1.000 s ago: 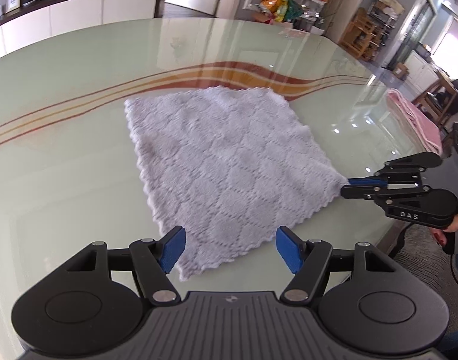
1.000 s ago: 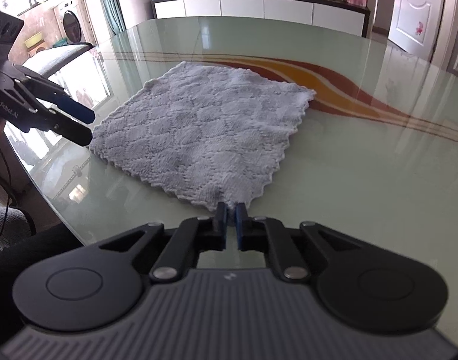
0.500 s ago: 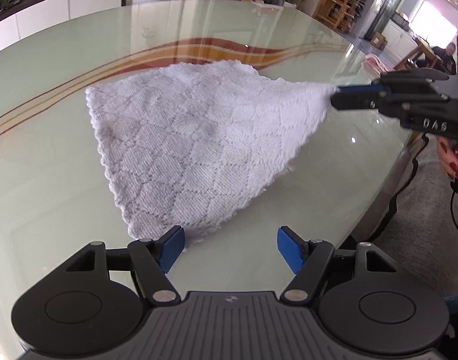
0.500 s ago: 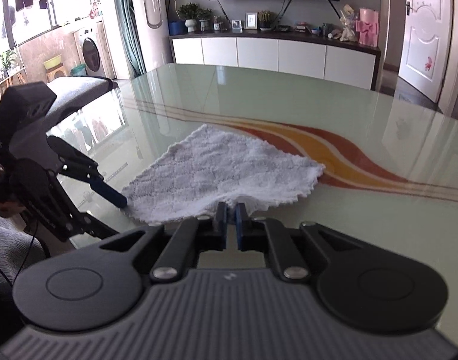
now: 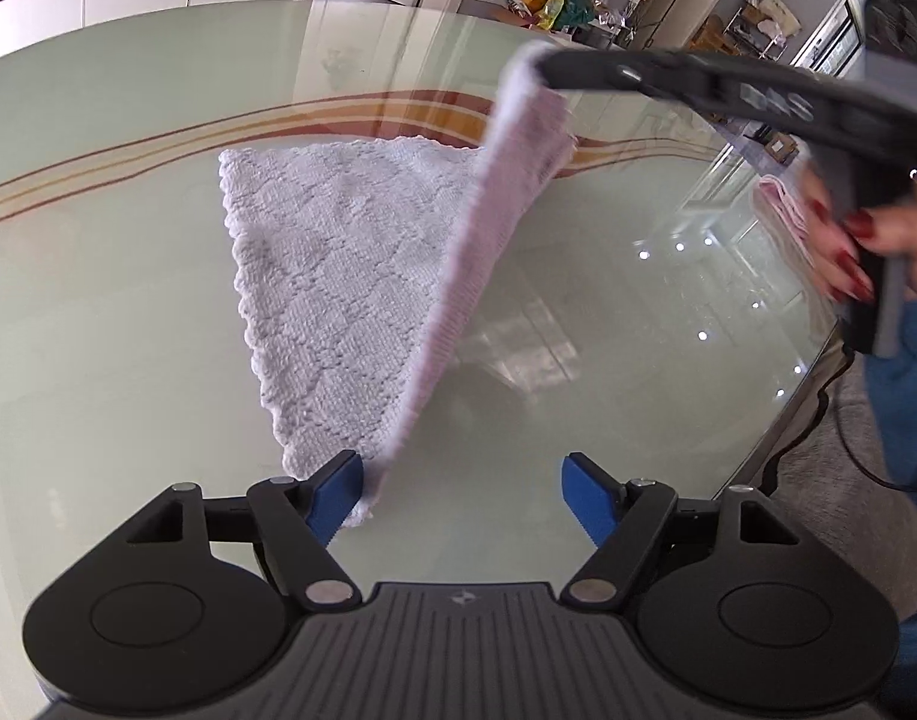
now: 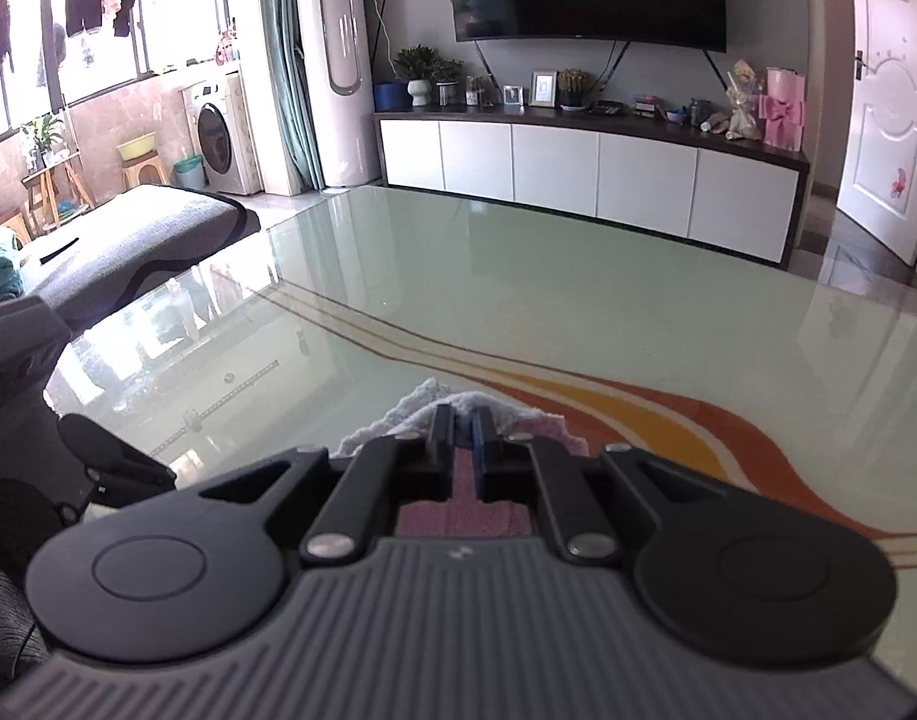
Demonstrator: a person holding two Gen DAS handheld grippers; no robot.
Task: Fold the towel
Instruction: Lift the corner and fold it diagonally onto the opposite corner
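R tool [image 6: 461, 420] clenched on pale waffle-knit towel [image 5: 338, 276] corner, lifted; L tool [image 5: 458, 495] released. I'd carry the corner across, square edges w/ far side.

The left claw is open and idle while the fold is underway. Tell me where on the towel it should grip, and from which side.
Grip the towel at its near corner, just inside the left claw by the left blue pad. That corner lies flat on the glass table, pointing at the claw, so come in low from the near edge. The right claw already holds the lifted corner.
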